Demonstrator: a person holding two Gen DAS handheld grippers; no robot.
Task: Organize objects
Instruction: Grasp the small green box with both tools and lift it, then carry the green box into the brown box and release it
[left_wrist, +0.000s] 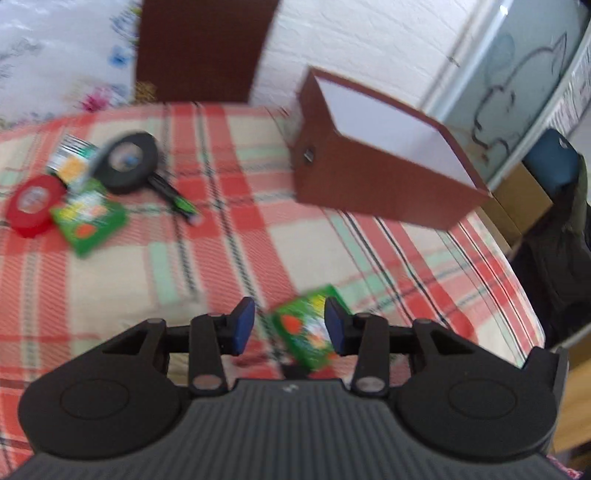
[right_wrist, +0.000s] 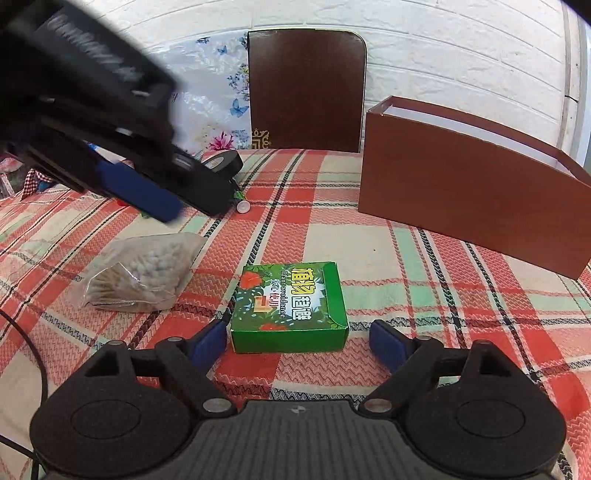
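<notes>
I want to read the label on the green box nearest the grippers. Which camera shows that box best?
The right wrist view: the green box lies sharp and whole between the open right gripper fingers, its printing legible. The left wrist view shows it blurred and partly hidden behind the left gripper.

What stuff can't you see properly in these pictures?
- Inside of the brown box: right wrist view, its front wall hides it.
- Red round thing: left wrist view, blurred.
- Items behind the left gripper: right wrist view, covered.
- Black tape roll: partly hidden.
</notes>
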